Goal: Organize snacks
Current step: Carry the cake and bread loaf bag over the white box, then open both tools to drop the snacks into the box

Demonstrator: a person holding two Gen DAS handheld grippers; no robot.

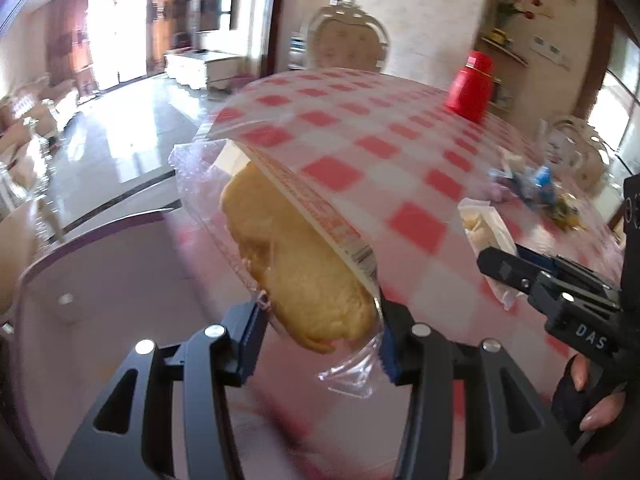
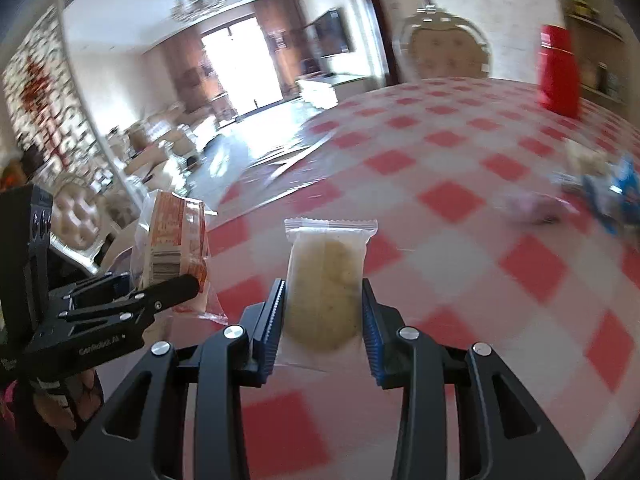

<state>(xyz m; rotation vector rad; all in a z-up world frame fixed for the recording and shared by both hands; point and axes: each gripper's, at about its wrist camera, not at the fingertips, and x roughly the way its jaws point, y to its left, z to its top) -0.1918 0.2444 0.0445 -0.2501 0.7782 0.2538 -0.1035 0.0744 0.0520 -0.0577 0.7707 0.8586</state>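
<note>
My left gripper (image 1: 320, 336) is shut on a clear bag holding a golden bread roll (image 1: 296, 264), held in the air above a pale purple-rimmed container (image 1: 80, 272). The same bag (image 2: 172, 244) and left gripper (image 2: 160, 292) show at the left of the right wrist view. My right gripper (image 2: 324, 316) is shut on a wrapped round cookie (image 2: 326, 276), held upright above the red-and-white checked table (image 2: 460, 200). The right gripper (image 1: 504, 268) and its cookie packet (image 1: 484, 228) also show at the right of the left wrist view.
A red canister (image 1: 470, 86) stands at the table's far side; it also shows in the right wrist view (image 2: 558, 72). Loose blue and yellow snack packets (image 1: 540, 188) lie at the right of the table (image 2: 608, 196). A white chair (image 1: 346, 36) stands behind.
</note>
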